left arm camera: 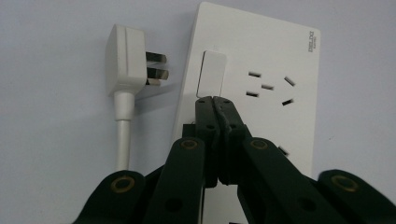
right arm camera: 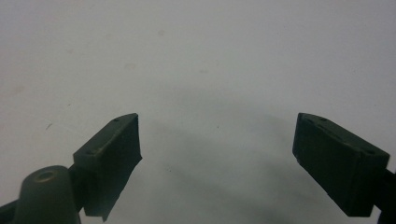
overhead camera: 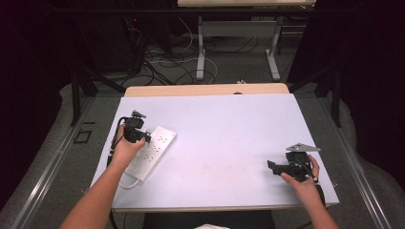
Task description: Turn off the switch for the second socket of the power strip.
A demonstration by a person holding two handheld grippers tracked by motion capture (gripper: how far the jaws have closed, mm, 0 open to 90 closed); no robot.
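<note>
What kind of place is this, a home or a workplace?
Probably a lab or recording studio: black curtains surround a pale-covered table, loose cables lie on the floor, and a white power strip is the work piece.

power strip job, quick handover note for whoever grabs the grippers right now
Left gripper: shut, tips at the white rocker switch on the power strip; whether it presses cannot be told.
Right gripper: open, holding nothing, over bare table at the person's right.
The strip lies at the table's left, its own plug loose beside it, not in a socket.
Left: probably finish the switch press.
</note>
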